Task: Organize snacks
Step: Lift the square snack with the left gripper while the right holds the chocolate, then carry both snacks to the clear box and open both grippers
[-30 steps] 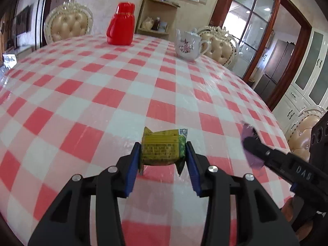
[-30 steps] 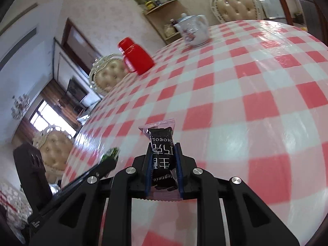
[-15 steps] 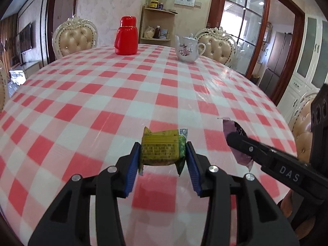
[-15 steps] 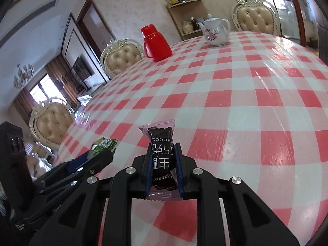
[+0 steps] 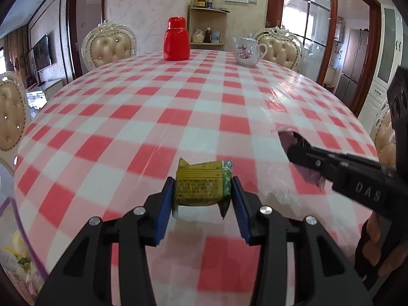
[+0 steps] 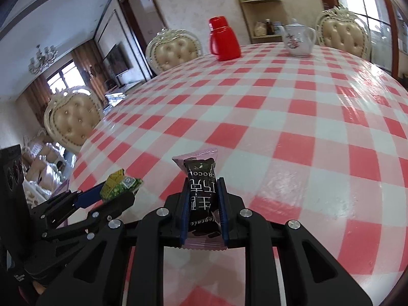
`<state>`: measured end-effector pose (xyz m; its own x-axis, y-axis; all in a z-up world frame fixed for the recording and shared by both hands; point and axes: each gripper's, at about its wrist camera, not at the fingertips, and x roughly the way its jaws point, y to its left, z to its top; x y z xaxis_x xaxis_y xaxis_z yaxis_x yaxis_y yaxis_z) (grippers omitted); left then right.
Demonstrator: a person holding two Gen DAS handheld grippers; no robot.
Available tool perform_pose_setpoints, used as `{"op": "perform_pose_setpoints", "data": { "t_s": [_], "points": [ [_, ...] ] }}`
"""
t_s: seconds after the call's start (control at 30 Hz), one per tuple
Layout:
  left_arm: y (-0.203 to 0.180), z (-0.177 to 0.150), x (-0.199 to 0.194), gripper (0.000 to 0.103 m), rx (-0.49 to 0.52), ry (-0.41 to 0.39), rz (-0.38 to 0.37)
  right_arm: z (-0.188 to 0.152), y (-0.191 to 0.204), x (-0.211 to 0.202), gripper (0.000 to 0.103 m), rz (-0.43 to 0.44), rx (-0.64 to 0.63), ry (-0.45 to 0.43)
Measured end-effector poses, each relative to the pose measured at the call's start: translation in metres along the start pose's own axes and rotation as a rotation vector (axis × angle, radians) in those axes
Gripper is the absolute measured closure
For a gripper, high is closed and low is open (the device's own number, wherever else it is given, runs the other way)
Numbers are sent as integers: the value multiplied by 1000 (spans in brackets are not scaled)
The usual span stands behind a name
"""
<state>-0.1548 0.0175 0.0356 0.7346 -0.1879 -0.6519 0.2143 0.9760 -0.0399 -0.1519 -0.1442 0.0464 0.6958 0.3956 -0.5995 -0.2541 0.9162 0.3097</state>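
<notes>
My left gripper (image 5: 203, 191) is shut on a yellow-green snack packet (image 5: 201, 187) and holds it above the near part of the red-and-white checked table (image 5: 204, 97). My right gripper (image 6: 202, 199) is shut on a dark chocolate bar in a pink wrapper (image 6: 201, 193), also held above the table. In the right wrist view the left gripper (image 6: 112, 193) shows at the lower left with its packet (image 6: 119, 182). In the left wrist view the right gripper (image 5: 301, 150) reaches in from the right with the pink wrapper (image 5: 288, 139).
A red thermos (image 5: 176, 38) and a white floral teapot (image 5: 247, 52) stand at the table's far side. Cream tufted chairs (image 5: 109, 47) ring the table. A purple-edged bag with snacks (image 5: 17, 255) shows past the table's left edge. A corner shelf (image 5: 207, 25) stands behind.
Both grippers have risen and pulled back toward the table's near edge with their snacks still held. The purple-edged bag has come into the left wrist view at lower left.
</notes>
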Motion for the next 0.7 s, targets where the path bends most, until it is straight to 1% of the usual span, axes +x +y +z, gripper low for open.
{"op": "perform_pose_setpoints", "data": {
  "t_s": [0.2, 0.47, 0.53, 0.57, 0.6, 0.63, 0.67, 0.7],
  "points": [
    [16, -15, -22, 58, -11, -11, 23, -10, 32, -2, 84, 29, -73, 18],
    [38, -32, -44, 58, -34, -15, 49, -19, 64, 2, 84, 46, -138, 48],
    [49, -35, -55, 58, -49, -22, 58, -21, 78, 4, 84, 63, -161, 64],
    [53, -34, -59, 58, -52, -26, 63, -23, 91, 6, 84, 82, -189, 76],
    [62, -33, -69, 58, -56, -36, 80, -25, 104, 7, 84, 100, -221, 84],
    [73, -32, -80, 58, -67, -50, 112, -26, 118, 7, 84, 119, -253, 91],
    [85, -30, -90, 58, -76, -61, 144, -29, 140, 8, 84, 150, -305, 98],
    [95, -29, -99, 58, -88, -70, 172, -30, 152, 8, 84, 168, -332, 102]
  ]
}}
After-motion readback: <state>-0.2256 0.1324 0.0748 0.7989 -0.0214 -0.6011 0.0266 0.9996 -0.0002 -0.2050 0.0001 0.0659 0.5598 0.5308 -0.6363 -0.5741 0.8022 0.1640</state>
